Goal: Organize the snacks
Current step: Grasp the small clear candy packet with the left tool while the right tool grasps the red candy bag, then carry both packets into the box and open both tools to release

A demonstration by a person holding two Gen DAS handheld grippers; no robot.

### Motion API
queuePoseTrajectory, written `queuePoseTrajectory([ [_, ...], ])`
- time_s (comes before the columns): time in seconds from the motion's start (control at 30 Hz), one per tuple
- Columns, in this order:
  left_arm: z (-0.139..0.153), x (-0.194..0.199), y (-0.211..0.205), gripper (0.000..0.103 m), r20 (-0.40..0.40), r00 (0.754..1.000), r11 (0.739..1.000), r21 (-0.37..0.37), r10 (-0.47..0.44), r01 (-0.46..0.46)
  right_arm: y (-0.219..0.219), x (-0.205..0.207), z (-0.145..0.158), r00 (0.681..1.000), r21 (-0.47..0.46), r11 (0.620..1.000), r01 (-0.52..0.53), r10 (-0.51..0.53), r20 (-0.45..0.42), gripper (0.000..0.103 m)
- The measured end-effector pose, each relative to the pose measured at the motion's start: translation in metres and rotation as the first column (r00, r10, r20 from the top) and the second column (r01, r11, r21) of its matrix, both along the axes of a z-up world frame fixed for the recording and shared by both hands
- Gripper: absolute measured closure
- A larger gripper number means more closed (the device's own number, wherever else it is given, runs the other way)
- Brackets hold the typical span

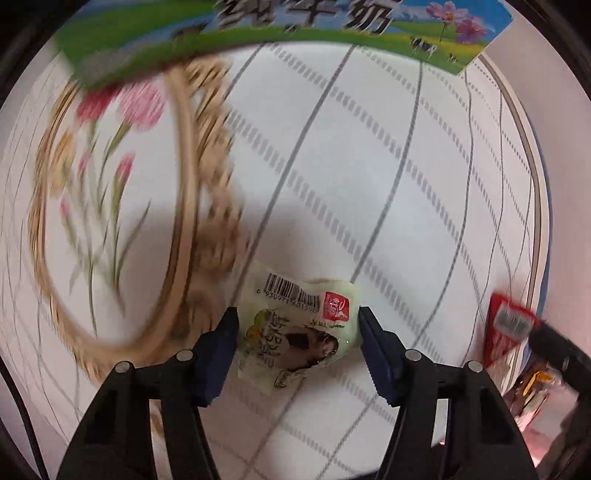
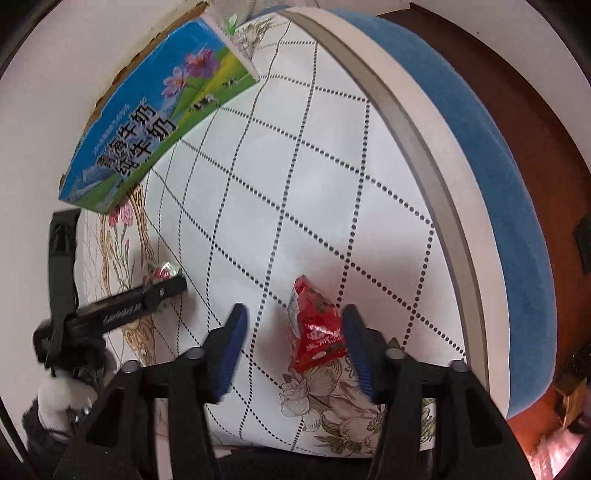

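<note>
A pale green snack packet [image 1: 299,328] with a barcode lies on the table between the fingers of my left gripper [image 1: 298,325]. The jaws are open around it and not pressing it. A red snack packet [image 2: 316,328] lies on the tablecloth between the fingers of my right gripper [image 2: 295,334], close to the right finger. That gripper is open too. The red packet also shows at the right edge of the left wrist view [image 1: 504,332]. The left gripper's body [image 2: 122,306] shows in the right wrist view over the green packet [image 2: 162,271].
A blue and green milk carton box [image 2: 147,125] stands at the back of the table; it also shows in the left wrist view [image 1: 280,29]. The white checked tablecloth [image 2: 295,184] has a flower print [image 1: 107,206]. The table's edge [image 2: 424,147] curves along the right.
</note>
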State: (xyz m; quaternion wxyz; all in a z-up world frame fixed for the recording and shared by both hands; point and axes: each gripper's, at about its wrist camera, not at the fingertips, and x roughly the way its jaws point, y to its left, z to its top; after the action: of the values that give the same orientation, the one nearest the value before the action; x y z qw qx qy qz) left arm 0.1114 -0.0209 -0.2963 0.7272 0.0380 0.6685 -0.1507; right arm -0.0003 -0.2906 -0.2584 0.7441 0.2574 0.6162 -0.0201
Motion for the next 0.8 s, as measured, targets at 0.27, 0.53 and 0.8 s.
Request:
queuePoseTrajectory([
  [0.27,-0.017,-0.031,0.013,0.044,-0.007,0.997,0.997,0.009,0.078,-0.078,0.018,0.018,-0.039,0.995,-0.055,0.995,-0.079,0.075,-0.071,0.060],
  [0.53,0.010,-0.044,0.016,0.047,0.007,0.994,0.992,-0.062,0.112,-0.111,0.048,0.030,-0.016,0.987,-0.030,0.987,-0.157,0.157,-0.018,0.063],
  [0.8,0.095,-0.003,0.026,0.047,0.105,0.981,0.970,-0.200,0.160,-0.137,0.068,0.072,0.045,0.969,0.017,0.976,-0.219,0.215,0.124,0.063],
])
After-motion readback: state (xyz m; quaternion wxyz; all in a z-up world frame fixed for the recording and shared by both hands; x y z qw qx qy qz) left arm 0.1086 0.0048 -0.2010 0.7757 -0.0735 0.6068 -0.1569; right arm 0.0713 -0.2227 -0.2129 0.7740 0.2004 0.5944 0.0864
